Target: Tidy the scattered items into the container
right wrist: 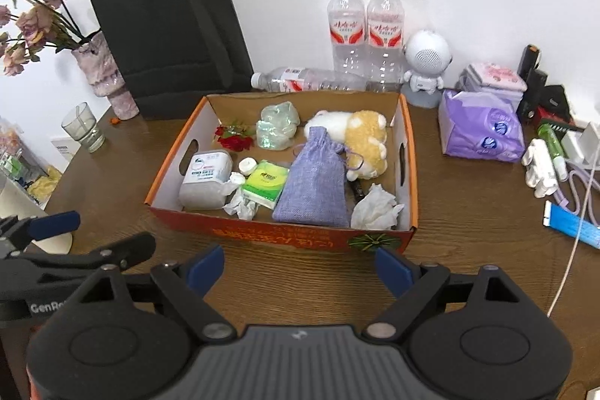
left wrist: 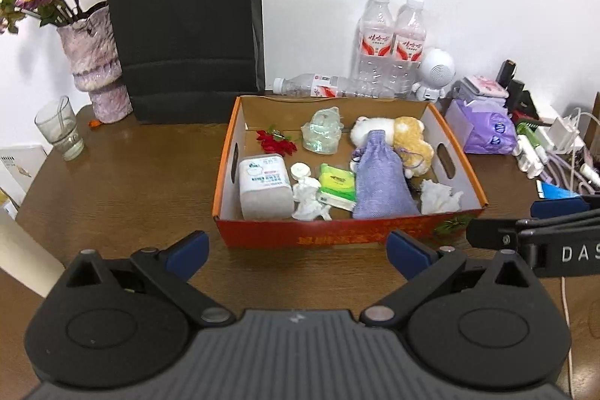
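An orange-rimmed cardboard box (left wrist: 455, 152) (right wrist: 410, 152) stands mid-table. Inside lie a purple cloth pouch (left wrist: 380, 180) (right wrist: 313, 180), a plush toy (left wrist: 407, 139) (right wrist: 362, 141), a green tissue pack (left wrist: 335, 184) (right wrist: 266, 182), a white wipes tub (left wrist: 264, 184) (right wrist: 204, 180), crumpled tissues (left wrist: 438, 197) (right wrist: 377, 208), a clear bag (left wrist: 322, 134) (right wrist: 277, 128) and a red flower (left wrist: 275, 141) (right wrist: 234, 139). My left gripper (left wrist: 298, 250) hovers open before the box's front wall, nothing between its fingers. My right gripper (right wrist: 300, 267) is likewise open and empty; its side shows at the left wrist view's right edge.
Behind the box stand a black paper bag (left wrist: 185, 25), a vase of dried flowers (left wrist: 95, 62), a glass (left wrist: 60, 128), water bottles (left wrist: 390, 44) and a white speaker figure (left wrist: 437, 70). A purple tissue pack (right wrist: 480, 128), cables and small clutter (right wrist: 543, 160) crowd the right side.
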Demonstrator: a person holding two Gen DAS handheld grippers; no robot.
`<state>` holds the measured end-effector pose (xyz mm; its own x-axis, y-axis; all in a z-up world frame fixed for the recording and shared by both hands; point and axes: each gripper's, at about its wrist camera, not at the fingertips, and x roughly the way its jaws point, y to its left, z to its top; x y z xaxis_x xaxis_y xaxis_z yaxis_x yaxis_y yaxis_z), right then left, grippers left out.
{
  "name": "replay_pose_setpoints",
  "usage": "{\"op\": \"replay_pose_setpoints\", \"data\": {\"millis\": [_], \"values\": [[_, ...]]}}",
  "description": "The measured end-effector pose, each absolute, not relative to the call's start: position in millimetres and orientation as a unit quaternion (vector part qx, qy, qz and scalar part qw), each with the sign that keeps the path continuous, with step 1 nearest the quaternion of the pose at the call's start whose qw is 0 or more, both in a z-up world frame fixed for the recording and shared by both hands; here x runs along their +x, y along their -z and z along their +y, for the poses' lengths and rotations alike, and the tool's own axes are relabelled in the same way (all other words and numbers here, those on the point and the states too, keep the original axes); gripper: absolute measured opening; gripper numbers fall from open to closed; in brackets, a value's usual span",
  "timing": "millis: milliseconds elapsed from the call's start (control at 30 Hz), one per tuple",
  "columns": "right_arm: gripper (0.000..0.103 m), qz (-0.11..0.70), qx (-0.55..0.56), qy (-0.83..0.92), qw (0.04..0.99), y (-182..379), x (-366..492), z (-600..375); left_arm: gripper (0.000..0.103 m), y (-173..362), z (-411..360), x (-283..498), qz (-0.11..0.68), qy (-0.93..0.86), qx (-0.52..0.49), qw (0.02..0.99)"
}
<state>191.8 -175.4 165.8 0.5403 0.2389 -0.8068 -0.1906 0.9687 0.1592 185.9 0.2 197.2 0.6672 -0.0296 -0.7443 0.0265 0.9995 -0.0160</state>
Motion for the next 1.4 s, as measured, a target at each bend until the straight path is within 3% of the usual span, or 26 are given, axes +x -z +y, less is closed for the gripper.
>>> {"op": "replay_pose_setpoints", "data": {"millis": [467,700,933,1167,1400], "values": [[0.089,0.335,0.029,-0.126,0.933,-164.5,122.8,-184.8,0.103,-196.9,-4.1,109.7,0.252,-0.003,0.0,0.968],[0.09,0.286,0.012,-0.121,0.95,-134.2,87.6,-184.7,0.103,-166.2,-12.1,73.9,0.201,-0.003,0.019,0.979],[0.092,0.271,0.012,-0.122,0.955,-77.1,73.8,-191.6,0.103,-107.5,-12.2,61.7,0.185,0.008,0.031,0.982],[0.092,0.277,0.019,-0.099,0.956,-29.0,64.2,-197.7,0.103,-58.1,15.4,62.1,0.238,0.005,-0.061,0.969],[0.092,0.262,0.037,-0.104,0.959,-7.5,42.3,-197.9,0.103,-42.5,15.5,34.9,0.227,-0.011,-0.015,0.974]]}}
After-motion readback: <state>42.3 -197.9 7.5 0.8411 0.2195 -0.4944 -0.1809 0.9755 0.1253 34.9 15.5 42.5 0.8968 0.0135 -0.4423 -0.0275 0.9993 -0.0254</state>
